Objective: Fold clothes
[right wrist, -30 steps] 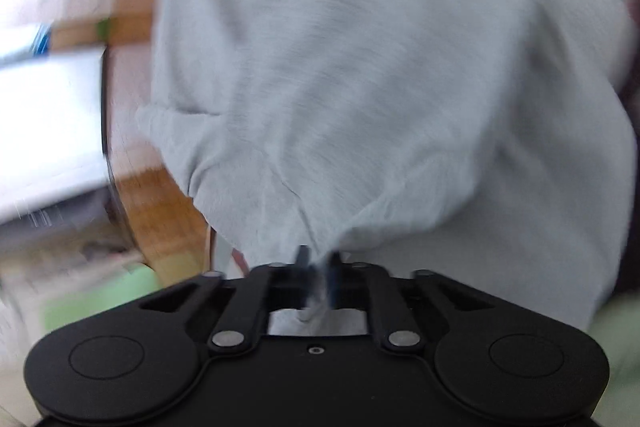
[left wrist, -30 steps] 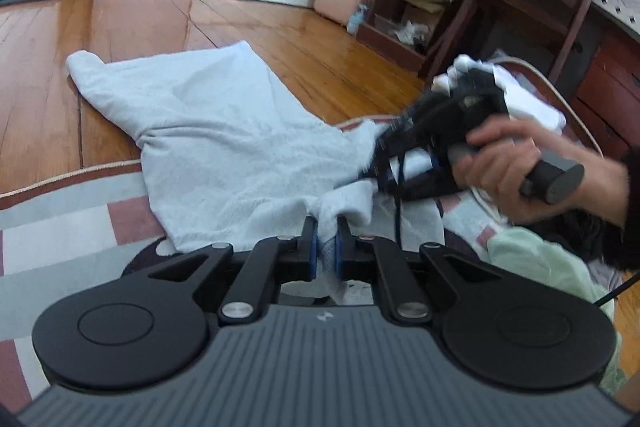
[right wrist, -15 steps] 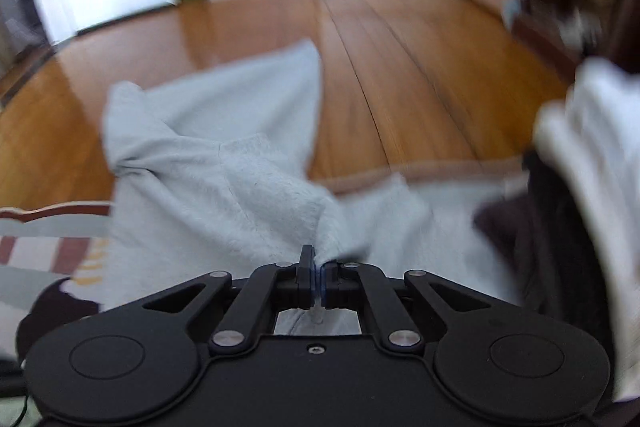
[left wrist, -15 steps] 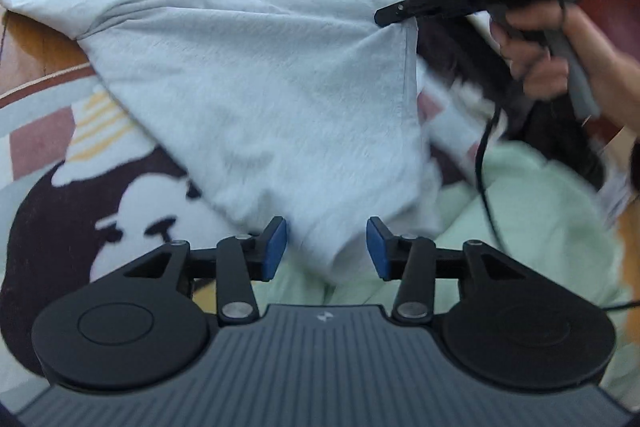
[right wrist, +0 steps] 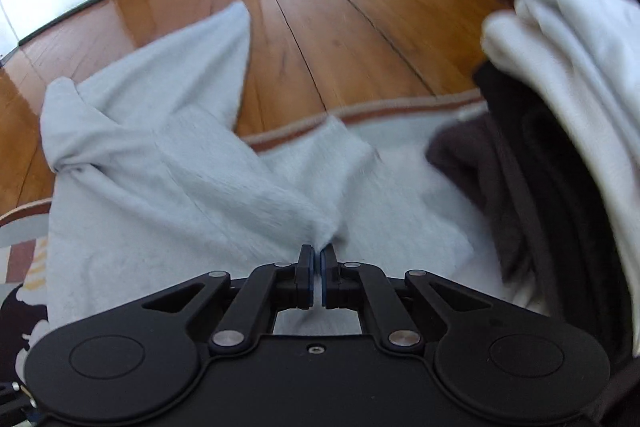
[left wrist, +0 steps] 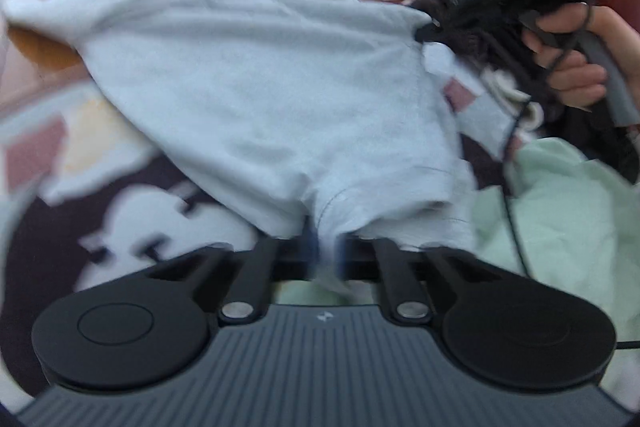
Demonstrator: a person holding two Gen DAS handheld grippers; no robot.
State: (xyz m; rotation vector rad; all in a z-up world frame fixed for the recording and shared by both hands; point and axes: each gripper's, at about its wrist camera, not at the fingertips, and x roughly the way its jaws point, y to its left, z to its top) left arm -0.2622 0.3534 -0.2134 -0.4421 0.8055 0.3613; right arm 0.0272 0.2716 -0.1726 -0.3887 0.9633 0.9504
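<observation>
The grey garment [left wrist: 256,75] is light, limp knit cloth: it sags between any 2 held points, bunches readily, and will not hold a crease unless laid flat and smoothed. It looks easy to lift but likely to slide or twist if held by only a single layer. The best holds are its hems and corners, where the doubled, stitched edge gives the pads something to bite.

The left gripper [left wrist: 324,259] has its jaws closing, down to almost nothing, with a bunched bit of the garment's near hem caught between them (the picture is blurred here, but cloth clearly fills the gap). The right gripper [right wrist: 316,267] is drawn tight on a gathered pinch of the same garment, the cloth rising to a peak right at its tips. In the left view it shows held in a hand [left wrist: 576,67] at the garment's far right corner.

So the garment hangs stretched between the 2 grippers, its body sloping away toward the wooden floor [right wrist: 360,27], where a long end lies spread out and partly twisted. Its near part lies over the patterned rug [left wrist: 132,211]. A pale green cloth [left wrist: 560,219] lies just right of the left gripper, and a stack of white and dark clothes [right wrist: 560,67] is beside the right one.
</observation>
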